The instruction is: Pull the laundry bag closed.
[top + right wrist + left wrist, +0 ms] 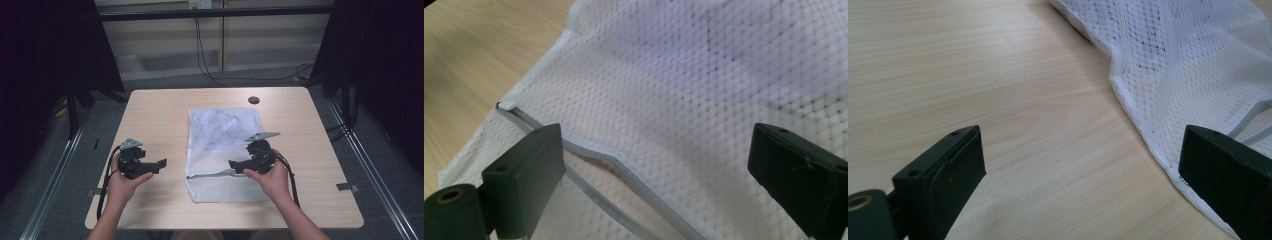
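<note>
High view: white mesh laundry bag (222, 152) lies flat mid-table (160, 110), something pale inside. Zipper (624, 172) runs across near the front end, partly gaping. Right gripper (234, 165) hovers over the zipper, jaws spread, gripping nothing. Left gripper (161, 164) sits just beside the bag's left edge, jaws spread too. Judgement: early stage; bag not yet grasped, zipper work remains.

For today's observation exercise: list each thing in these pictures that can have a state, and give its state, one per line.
Mesh laundry bag: lying flat on the table, something pale inside, zipper partly open.
Zipper: gaping along its visible stretch.
Left gripper: open, beside the bag, holding nothing.
Right gripper: open, over the bag near the zipper, holding nothing.
</note>
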Motion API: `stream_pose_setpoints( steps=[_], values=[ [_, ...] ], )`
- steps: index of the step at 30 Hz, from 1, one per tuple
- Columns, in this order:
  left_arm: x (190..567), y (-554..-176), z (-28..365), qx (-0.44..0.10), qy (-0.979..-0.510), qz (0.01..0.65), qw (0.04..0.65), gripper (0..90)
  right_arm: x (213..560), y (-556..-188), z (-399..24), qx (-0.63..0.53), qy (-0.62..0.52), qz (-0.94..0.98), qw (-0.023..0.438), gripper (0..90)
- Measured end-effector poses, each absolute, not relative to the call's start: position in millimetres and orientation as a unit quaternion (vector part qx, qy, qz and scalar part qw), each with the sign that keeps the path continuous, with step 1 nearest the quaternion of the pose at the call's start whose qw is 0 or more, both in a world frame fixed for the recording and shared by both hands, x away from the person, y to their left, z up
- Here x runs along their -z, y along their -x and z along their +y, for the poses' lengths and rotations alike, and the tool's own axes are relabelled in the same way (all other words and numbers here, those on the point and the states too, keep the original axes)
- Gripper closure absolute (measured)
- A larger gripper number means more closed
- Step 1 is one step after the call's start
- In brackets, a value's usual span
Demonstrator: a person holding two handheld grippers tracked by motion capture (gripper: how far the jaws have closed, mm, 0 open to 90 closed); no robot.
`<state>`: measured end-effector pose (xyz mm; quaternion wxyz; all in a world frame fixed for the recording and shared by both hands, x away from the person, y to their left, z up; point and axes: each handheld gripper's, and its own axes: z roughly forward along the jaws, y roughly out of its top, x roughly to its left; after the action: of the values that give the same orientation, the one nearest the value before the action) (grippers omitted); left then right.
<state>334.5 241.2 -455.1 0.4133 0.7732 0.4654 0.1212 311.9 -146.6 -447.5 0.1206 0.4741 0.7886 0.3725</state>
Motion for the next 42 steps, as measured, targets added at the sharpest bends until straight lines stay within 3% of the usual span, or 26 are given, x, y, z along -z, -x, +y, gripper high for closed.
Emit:
stream_pose_setpoints(
  steps=[25, 42],
  values=[
    [452, -332, 242, -0.118, -0.771, 0.464, 0.421, 4.6, 456, -323, -94, -0.391, -0.456, 0.796, 0.071, 18.8],
    [451, -331, 244, -0.119, -0.771, 0.465, 0.418, 4.9, 462, -325, -69, -0.401, -0.453, 0.795, 0.039, 32.4]
  ],
)
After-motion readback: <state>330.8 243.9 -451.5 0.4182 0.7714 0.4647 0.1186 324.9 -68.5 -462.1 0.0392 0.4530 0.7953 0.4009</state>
